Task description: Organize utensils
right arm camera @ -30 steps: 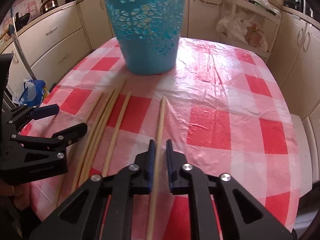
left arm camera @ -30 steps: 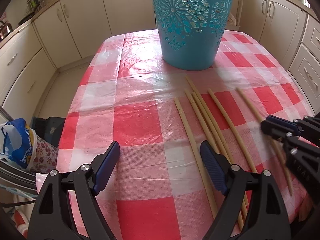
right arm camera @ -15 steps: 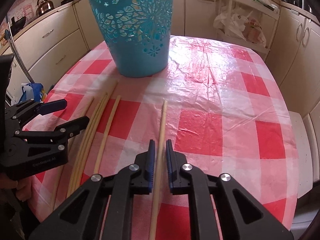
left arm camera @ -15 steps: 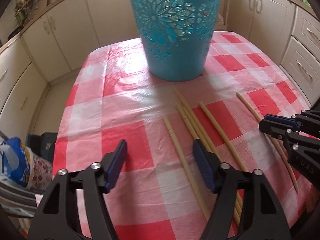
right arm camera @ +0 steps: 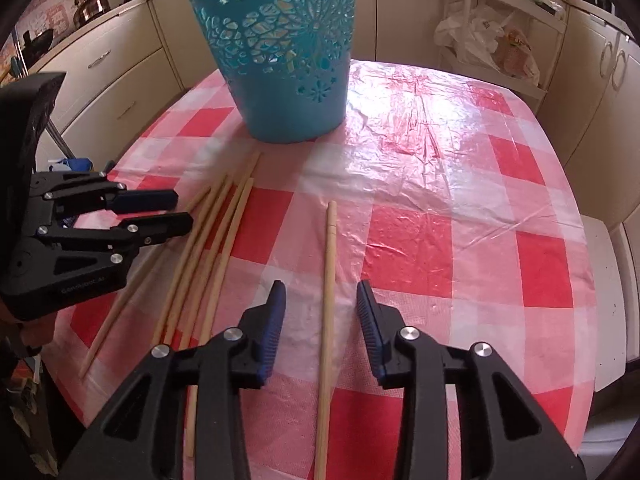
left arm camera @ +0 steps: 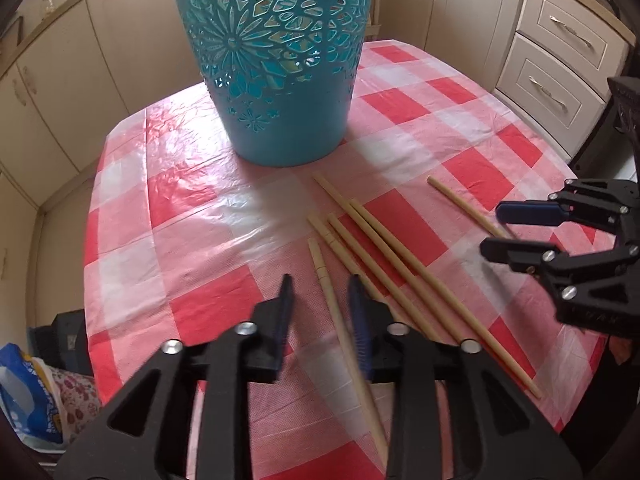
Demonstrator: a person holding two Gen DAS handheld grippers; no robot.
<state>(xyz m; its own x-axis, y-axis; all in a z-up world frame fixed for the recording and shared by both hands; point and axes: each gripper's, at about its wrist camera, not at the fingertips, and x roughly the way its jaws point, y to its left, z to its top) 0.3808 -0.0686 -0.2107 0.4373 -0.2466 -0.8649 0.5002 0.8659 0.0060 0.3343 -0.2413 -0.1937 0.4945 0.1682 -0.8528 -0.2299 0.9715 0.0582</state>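
While my right hand-held gripper (right arm camera: 322, 310) has just been opening, its jaws now stand apart around one chopstick (right arm camera: 329, 280) lying on the desk (right arm camera: 440, 184). My left hand-held gripper (left arm camera: 320, 312) stands half apart astride another chopstick (left arm camera: 326, 288) near the bucket (left arm camera: 276, 64).

right claw (right arm camera: 321, 312) just opening, chopstick (right arm camera: 329, 280) between

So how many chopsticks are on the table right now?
6. Four lie bunched in front of the blue basket, one lies just left of the bunch, and one lies alone to its right. Any inside the basket are hidden.
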